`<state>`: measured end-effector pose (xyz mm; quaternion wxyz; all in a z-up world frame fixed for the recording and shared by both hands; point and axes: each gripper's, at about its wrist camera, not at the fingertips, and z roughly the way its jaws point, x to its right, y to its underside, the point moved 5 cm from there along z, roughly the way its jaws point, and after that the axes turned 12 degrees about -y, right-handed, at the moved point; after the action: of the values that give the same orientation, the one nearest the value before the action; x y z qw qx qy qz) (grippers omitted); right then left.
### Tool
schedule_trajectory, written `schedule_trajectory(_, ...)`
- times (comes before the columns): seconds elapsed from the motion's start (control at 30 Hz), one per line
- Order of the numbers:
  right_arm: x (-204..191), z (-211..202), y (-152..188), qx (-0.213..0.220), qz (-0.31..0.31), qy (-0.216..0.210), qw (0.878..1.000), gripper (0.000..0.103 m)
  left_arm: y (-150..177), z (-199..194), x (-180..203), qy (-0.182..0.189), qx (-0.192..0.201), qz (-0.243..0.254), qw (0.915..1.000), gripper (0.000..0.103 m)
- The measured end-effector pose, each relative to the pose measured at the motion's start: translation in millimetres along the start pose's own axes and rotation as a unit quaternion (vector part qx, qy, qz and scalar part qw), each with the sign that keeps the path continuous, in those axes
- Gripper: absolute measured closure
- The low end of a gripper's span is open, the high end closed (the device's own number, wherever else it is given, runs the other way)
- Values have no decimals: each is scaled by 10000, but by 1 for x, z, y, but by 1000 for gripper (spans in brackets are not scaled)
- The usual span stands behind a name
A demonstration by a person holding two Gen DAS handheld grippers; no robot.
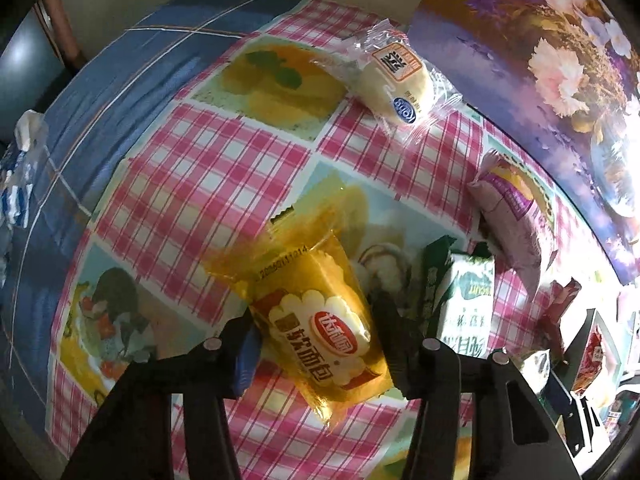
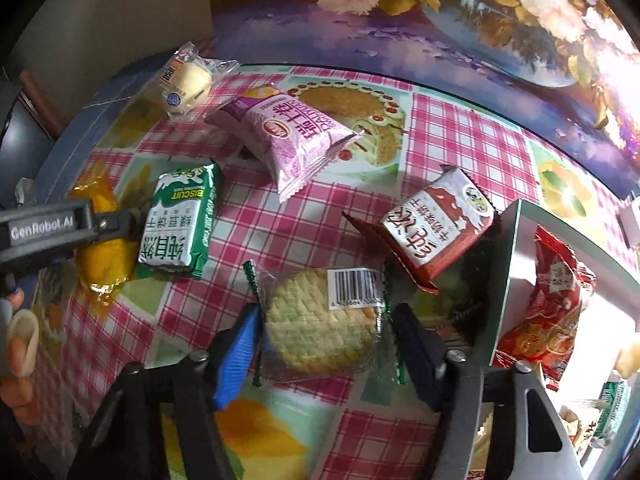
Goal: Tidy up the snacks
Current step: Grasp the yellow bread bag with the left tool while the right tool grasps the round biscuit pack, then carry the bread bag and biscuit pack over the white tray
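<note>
Desk: pink-and-white plaid oilcloth (image 2: 460, 136), glossy, with printed food panels; floral painting (image 2: 440, 8) behind it.
Left tool (image 1: 316, 344): points steeply down; jaws closed part-way around the yellow bread packet (image 1: 316, 320), pads at its two long sides, contact likely but not certain.
Yellow bread packet: crinkly translucent film, flat on the desk, at its left part.
Right tool (image 2: 324, 332): also tilted steeply down; blue pad (image 2: 236, 356) and dark pad flank the clear-wrapped round biscuit (image 2: 320, 324), touching the wrapper's edges.
Round biscuit: lattice-embossed, barcode sticker on top, lies mid-desk.
Nearby: green biscuit pack (image 2: 180, 224), pink pillow pack (image 2: 288, 136), red square pack (image 2: 436, 224), all foil-like.
Box (image 2: 516, 248): white-walled, at right, holds a red bag (image 2: 548, 308).
</note>
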<state>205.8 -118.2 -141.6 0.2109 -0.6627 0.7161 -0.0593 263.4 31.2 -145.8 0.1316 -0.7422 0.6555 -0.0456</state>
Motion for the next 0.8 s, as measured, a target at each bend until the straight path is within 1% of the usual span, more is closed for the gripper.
schedule_trajectory(0.23, 13, -11, 7, 10, 145, -153, 9998, 44, 16, -7, 6, -143, 22, -71, 9999, 50)
schedule_trajectory(0.27, 12, -15, 9, 22, 164, -184, 9997, 44, 23, -8, 6, -146, 33, -78, 9999, 50)
schedule_trajectory(0.47, 21, -43, 12, 196, 267, -331, 9989, 45, 38, -33, 6, -129, 211, -169, 9996, 50)
schedule_trajectory(0.6, 22, -61, 13, 302, 292, -339, 9985, 46, 43, -49, 2, -52, 282, -206, 9994, 50)
schedule_trajectory(0.7, 23, -69, 18, 303, 350, -440, 9980, 46, 48, -63, 7, -70, 339, -174, 9992, 50)
schedule_trajectory(0.73, 22, -70, 19, 306, 369, -453, 9978, 46, 45, -64, -1, -59, 353, -177, 9992, 50)
schedule_trajectory(0.8, 22, -75, 22, 327, 418, -483, 9974, 46, 44, -69, -5, -8, 372, -228, 9990, 50)
